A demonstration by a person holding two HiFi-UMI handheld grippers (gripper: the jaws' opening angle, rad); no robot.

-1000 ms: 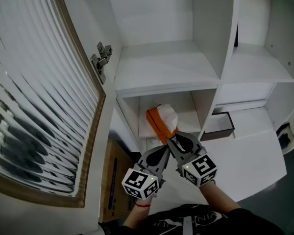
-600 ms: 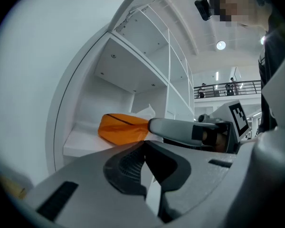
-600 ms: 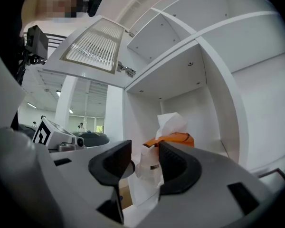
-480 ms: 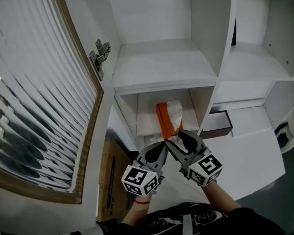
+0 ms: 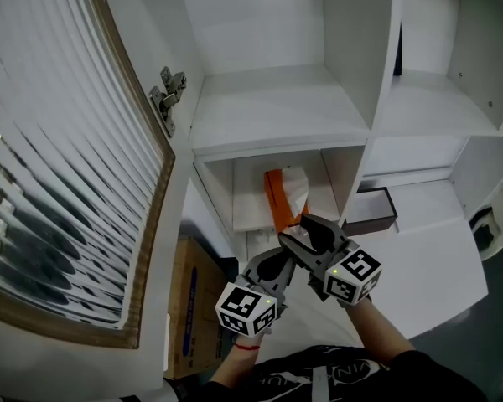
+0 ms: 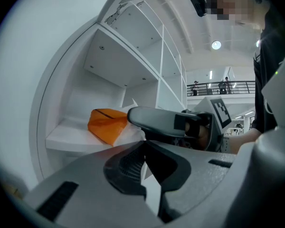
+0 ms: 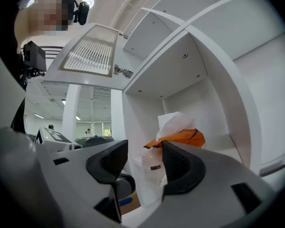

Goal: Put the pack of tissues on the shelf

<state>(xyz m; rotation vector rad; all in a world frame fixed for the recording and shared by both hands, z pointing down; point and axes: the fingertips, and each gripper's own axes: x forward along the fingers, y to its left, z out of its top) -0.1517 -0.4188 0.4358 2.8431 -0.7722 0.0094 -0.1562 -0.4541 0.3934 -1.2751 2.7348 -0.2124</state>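
Note:
The pack of tissues (image 5: 285,194), orange wrap with white tissue showing, lies on the board of the low white shelf compartment (image 5: 250,216). My right gripper (image 5: 303,230) is just in front of that compartment and its jaws are opening. In the right gripper view the pack (image 7: 179,135) rests beyond the jaws, and its clear plastic end hangs between the parted pads of my right gripper (image 7: 145,158) with no pad pressing on it. My left gripper (image 5: 280,263) hangs just below and left of it, shut and empty. The left gripper view shows its jaws (image 6: 145,147) closed together, with the pack (image 6: 106,123) beyond.
An open cabinet door with ribbed glass (image 5: 59,157) stands at the left, its hinge (image 5: 169,99) by the shelf side. A cardboard box (image 5: 193,296) sits on the floor below. A small dark box (image 5: 375,212) rests on the ledge to the right. More white compartments lie above.
The right gripper's jaws have parted and let go of the pack, which now rests farther in on the shelf board. Both grippers have drawn back slightly toward me.

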